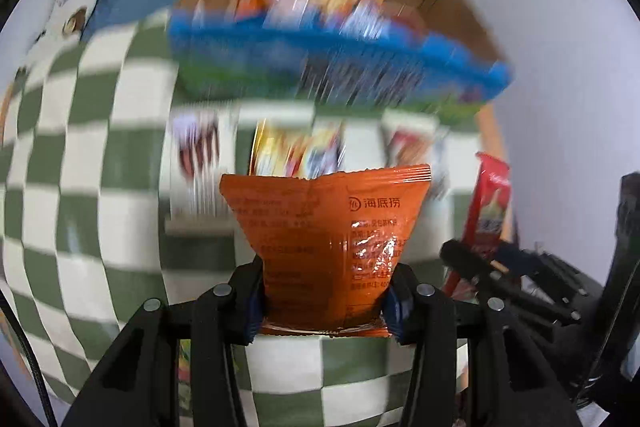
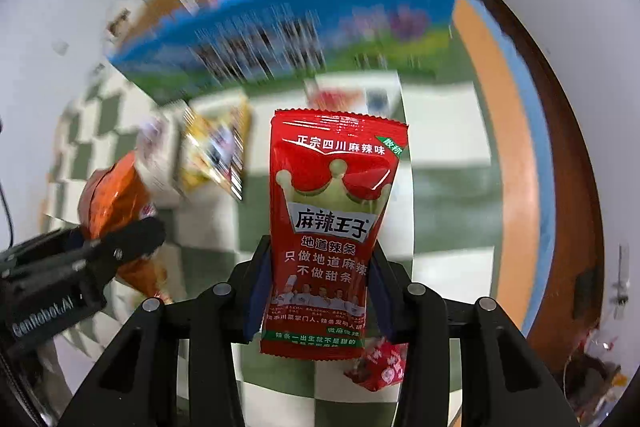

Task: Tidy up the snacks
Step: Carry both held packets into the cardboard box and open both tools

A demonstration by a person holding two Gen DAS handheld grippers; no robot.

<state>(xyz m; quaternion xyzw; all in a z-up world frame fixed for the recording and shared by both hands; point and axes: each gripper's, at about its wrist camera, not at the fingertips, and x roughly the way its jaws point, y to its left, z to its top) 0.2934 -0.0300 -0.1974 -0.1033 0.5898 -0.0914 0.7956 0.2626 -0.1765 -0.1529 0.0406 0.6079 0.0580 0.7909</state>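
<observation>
The step in hand looks like the carry: each gripper has a snack clamped and held clear of the checked cloth (image 1: 100, 155), with the box (image 1: 320, 39) ahead.

The left gripper (image 1: 324, 295) is clenched on an orange pack (image 1: 320, 239), its blue pads squeezing the pack's lower part from both sides; the pack stands upright out of the jaws toward 12 o'clock. The right gripper (image 2: 318, 291) grips a red pack (image 2: 332, 227) the same way, low on its body, top edge pointing to 12. In the left view the right gripper shows at 3 o'clock with the red pack in it; in the right view the left gripper and the orange pack sit at 9 o'clock. The two hang side by side, apart.

The box, cardboard with a blue and green printed front, lies at 12 o'clock in both views, open on top, with several packs already inside. More loose snacks (image 1: 296, 151) lie on the cloth between the grippers and the box, blurred too much to name. A small red wrapper (image 2: 380, 363) lies on the cloth under the right gripper, at 5 o'clock.

Next, I judge, both packs must travel toward 12 o'clock, clear the box's front wall, and be let go over the open top. The grippers should stay apart so the packs do not collide, and release only once past the rim.
</observation>
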